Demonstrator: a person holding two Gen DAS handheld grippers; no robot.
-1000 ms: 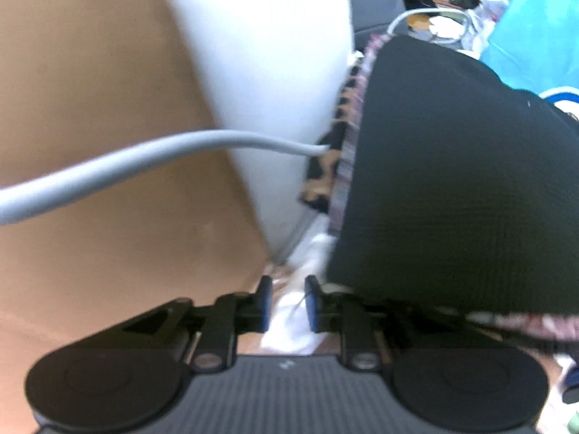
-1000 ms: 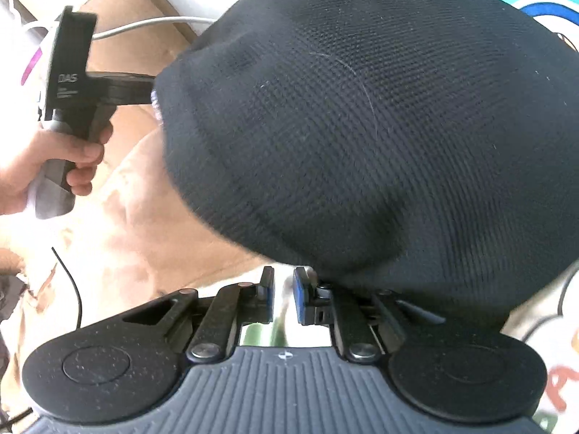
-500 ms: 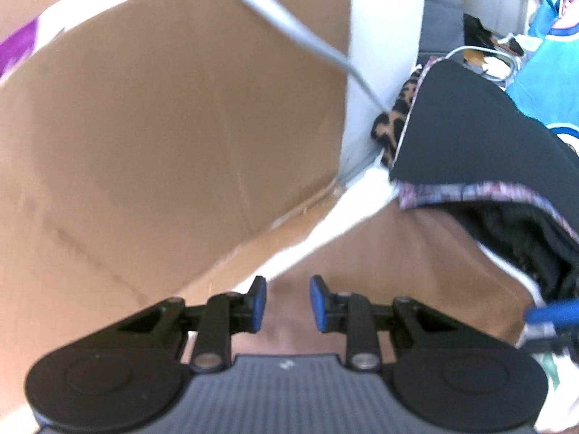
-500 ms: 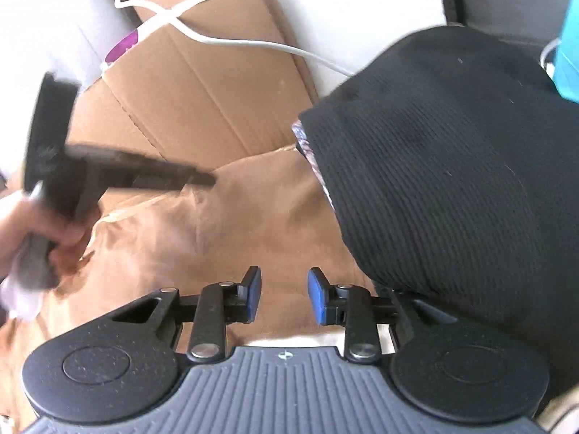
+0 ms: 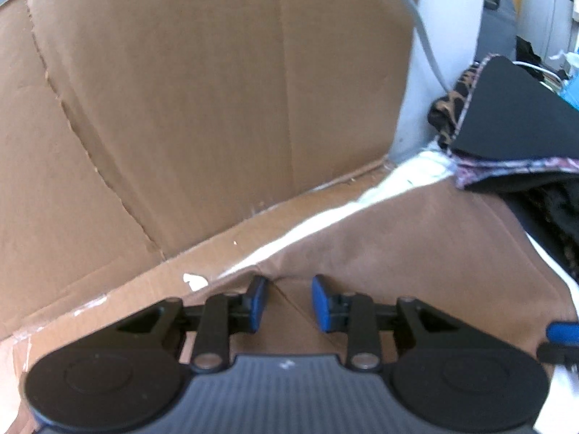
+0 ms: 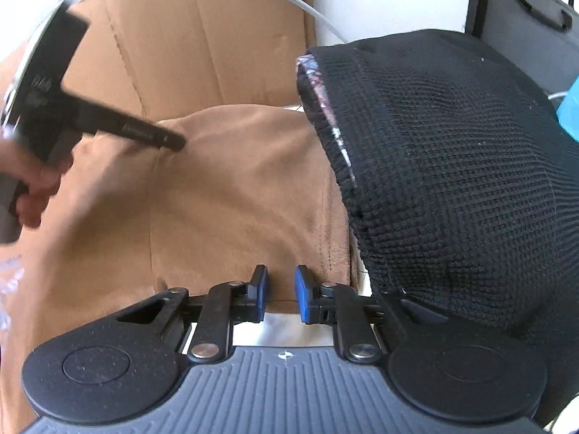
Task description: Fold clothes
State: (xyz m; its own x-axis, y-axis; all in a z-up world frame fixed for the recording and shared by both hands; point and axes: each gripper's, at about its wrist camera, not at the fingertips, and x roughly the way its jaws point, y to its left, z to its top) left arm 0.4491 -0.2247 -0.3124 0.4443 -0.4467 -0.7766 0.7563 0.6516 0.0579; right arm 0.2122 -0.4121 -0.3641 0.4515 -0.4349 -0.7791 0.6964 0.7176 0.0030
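Observation:
A brown garment [image 6: 235,199] lies spread on the surface, also seen in the left wrist view as the brown garment [image 5: 398,253]. A folded black knit garment [image 6: 452,181] rests to its right, overlapping its right edge. My right gripper [image 6: 281,294] is open with a narrow gap, straddling the brown garment's near edge. My left gripper [image 5: 289,303] is open, low over a crease at the garment's far-left corner. In the right wrist view the left gripper [image 6: 108,123] shows side-on with its tip on the brown cloth, held by a hand [image 6: 29,181].
Flattened cardboard [image 5: 181,108] stands against the wall behind the garment. A grey cable [image 5: 423,36] hangs in front of it. Leopard-print cloth [image 5: 448,108] lies under the black knit garment [image 5: 524,108]. A dark case [image 6: 524,18] and clutter sit at the back right.
Both grippers let go of the black knit garment, which now lies at the right. They moved left and down onto the brown garment. The right jaws have narrowed since half a second ago.

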